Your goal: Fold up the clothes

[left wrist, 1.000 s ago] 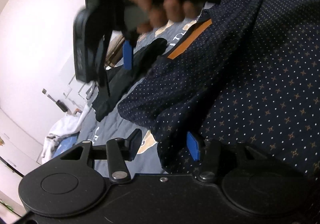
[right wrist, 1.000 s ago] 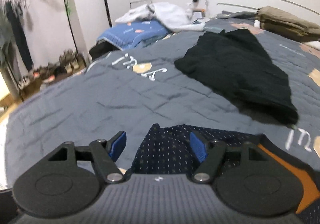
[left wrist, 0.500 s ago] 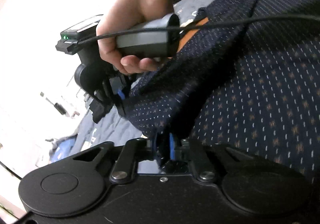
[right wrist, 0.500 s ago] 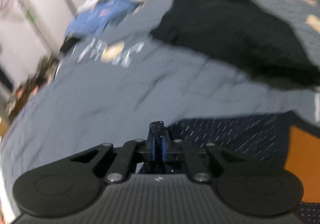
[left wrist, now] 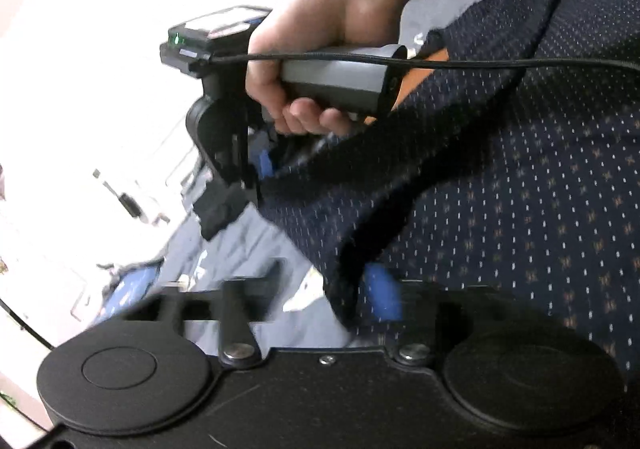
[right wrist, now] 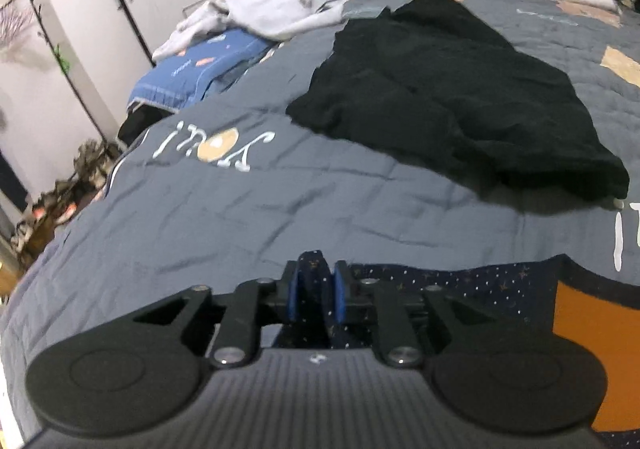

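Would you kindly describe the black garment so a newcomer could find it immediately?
Start at the grey bedspread covering the bed. The black garment lies crumpled on its far right part. Unlike the dotted navy garment nearby, it is plain black, with no pattern.

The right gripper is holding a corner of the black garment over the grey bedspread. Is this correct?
Not the black one. The right wrist view shows the right gripper holding a corner of the navy dotted garment over the grey bedspread; its jaws have just been opening slightly, fabric between them. The black garment lies apart, further up.
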Demonstrator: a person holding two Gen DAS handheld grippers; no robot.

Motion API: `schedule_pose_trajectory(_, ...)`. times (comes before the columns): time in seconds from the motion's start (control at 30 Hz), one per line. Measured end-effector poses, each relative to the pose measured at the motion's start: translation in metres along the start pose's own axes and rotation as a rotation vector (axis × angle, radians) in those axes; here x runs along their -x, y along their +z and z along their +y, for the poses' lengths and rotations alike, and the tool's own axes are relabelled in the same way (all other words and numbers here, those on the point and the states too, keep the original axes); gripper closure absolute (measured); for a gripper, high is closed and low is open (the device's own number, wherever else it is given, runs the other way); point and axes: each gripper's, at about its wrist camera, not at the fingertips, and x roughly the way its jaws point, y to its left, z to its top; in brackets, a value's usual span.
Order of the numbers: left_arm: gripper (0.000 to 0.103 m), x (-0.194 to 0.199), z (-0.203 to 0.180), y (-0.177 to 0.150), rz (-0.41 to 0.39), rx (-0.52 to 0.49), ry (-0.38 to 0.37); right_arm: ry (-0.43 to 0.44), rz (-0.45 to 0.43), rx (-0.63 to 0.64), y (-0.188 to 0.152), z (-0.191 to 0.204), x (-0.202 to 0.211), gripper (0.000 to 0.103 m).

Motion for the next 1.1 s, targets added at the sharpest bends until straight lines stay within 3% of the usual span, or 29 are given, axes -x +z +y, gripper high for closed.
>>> schedule_pose_trajectory(0.07, 0.041, -0.006, -0.009, 0.003, -0.012, -0.037, 0.017, -0.007, 0.007, 0.002, 0.001, -0.001, -0.001, 0.077)
schedule_pose_trajectory(0.2, 0.055, -0.019, -0.015, 0.01, -0.004, -0.068, 0.067, -0.013, 0.032, -0.011, 0.001, -0.002, -0.009, 0.077)
schedule_pose_trajectory(0.23, 0.074, -0.021, -0.014, 0.01, 0.009, -0.07, 0.07, -0.013, 0.031, -0.011, 0.0, -0.002, -0.01, 0.082)
schedule_pose_trajectory(0.3, 0.094, -0.023, -0.012, 0.011, 0.036, -0.072, 0.056, -0.023, 0.034, 0.005, 0.0, -0.001, -0.013, 0.096)
schedule_pose_trajectory(0.5, 0.097, -0.013, 0.0, 0.018, 0.079, -0.102, -0.009, -0.066, -0.027, -0.022, -0.002, -0.01, -0.019, 0.096)
schedule_pose_trajectory(0.6, 0.093, -0.008, 0.003, 0.021, 0.108, -0.134, -0.023, -0.102, -0.077, -0.046, -0.003, -0.019, -0.014, 0.088)
schedule_pose_trajectory(0.67, 0.084, -0.005, 0.014, 0.026, 0.117, -0.096, -0.033, -0.081, -0.077, -0.064, 0.002, -0.025, 0.0, 0.076)
schedule_pose_trajectory(0.7, 0.073, -0.002, 0.021, 0.029, 0.111, -0.067, -0.033, -0.065, -0.081, -0.072, 0.004, -0.028, 0.009, 0.066)
schedule_pose_trajectory(0.73, 0.055, 0.0, 0.03, 0.032, 0.101, -0.033, -0.031, -0.055, -0.108, -0.072, 0.005, -0.03, 0.025, 0.062)
schedule_pose_trajectory(0.8, 0.037, 0.007, 0.049, 0.038, 0.073, 0.059, -0.035, -0.043, -0.176, -0.071, 0.002, -0.037, 0.063, 0.056)
schedule_pose_trajectory(0.9, 0.037, 0.018, 0.075, 0.044, 0.022, 0.255, -0.081, -0.041, -0.252, -0.149, -0.012, -0.059, 0.123, 0.046)
schedule_pose_trajectory(0.97, 0.031, 0.026, 0.083, 0.047, -0.014, 0.373, -0.112, -0.05, -0.315, -0.225, -0.031, -0.081, 0.165, 0.043)
schedule_pose_trajectory(1.0, 0.023, 0.03, 0.085, 0.051, -0.033, 0.412, -0.121, -0.07, -0.333, -0.259, -0.042, -0.091, 0.183, 0.041)
schedule_pose_trajectory(1.1, 0.021, 0.04, 0.085, 0.058, -0.08, 0.492, -0.161, -0.159, -0.375, -0.352, -0.081, -0.121, 0.232, 0.04)
